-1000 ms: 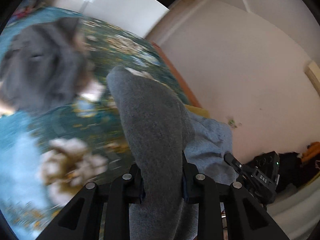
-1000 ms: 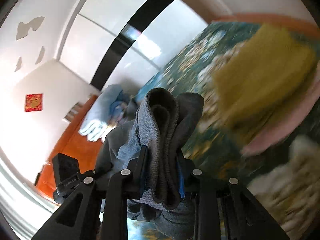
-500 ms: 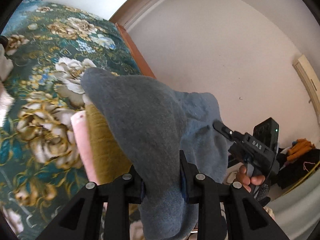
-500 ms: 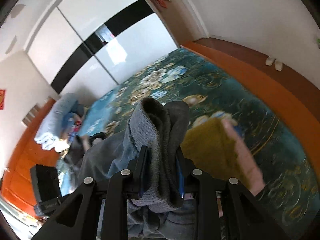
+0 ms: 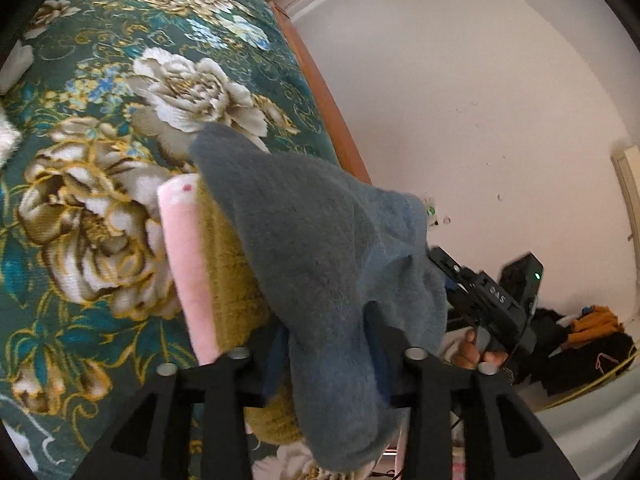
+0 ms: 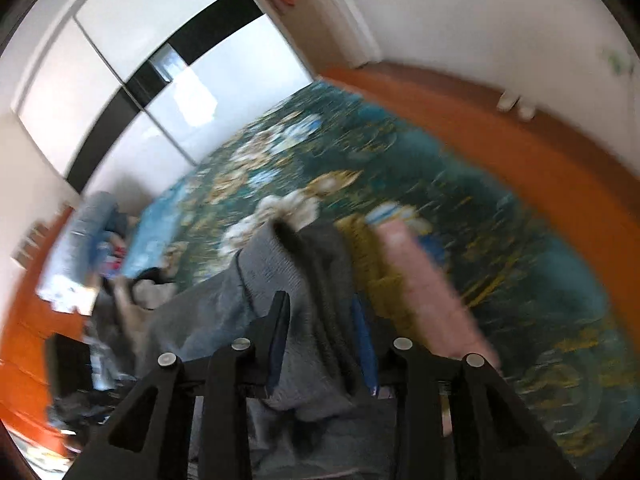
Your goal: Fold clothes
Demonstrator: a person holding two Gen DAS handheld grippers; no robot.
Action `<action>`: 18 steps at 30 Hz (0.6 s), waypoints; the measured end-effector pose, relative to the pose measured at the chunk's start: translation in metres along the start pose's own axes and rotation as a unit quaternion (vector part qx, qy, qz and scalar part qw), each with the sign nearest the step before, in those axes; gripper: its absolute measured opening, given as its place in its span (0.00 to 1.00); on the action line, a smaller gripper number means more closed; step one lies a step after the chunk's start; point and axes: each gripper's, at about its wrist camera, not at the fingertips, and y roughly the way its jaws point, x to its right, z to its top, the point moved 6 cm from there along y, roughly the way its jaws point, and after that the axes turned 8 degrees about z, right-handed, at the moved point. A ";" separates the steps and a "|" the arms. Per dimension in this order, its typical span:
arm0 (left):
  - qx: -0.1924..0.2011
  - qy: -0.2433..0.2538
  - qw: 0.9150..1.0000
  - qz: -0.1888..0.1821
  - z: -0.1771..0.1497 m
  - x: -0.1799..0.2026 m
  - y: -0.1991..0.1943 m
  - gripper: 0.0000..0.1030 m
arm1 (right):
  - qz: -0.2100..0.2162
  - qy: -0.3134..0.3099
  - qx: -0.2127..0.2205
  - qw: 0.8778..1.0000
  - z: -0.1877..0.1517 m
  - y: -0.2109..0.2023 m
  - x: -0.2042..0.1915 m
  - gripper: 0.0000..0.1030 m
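A folded grey garment [image 5: 316, 256] hangs between both grippers, held over a stack of folded clothes: an olive-yellow piece [image 5: 228, 264] on a pink one [image 5: 184, 264]. My left gripper [image 5: 326, 344] is shut on the grey garment's edge. My right gripper [image 6: 320, 336] is shut on a thick bunch of the same grey garment [image 6: 288, 280]; that view is blurred. The olive piece [image 6: 360, 264] and the pink piece [image 6: 424, 284] lie just right of it. The right gripper's body [image 5: 496, 304] shows at the right of the left wrist view.
The stack lies on a bed with a dark green floral cover [image 5: 100, 152], near its orange wooden edge [image 6: 520, 152]. More clothes are heaped at the far left [image 6: 116, 292]. A wall [image 5: 480, 100] and dark things on the floor [image 5: 580, 344] are beyond the bed.
Both grippers have carried the grey garment lower and closer over the olive and pink stack. Both jaws now stand a little wider around the cloth. The right view has become blurred.
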 end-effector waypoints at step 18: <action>0.030 0.114 0.988 0.096 0.010 0.019 0.044 0.53 | -0.033 -0.116 -0.025 0.992 -0.051 0.032 -0.012 0.43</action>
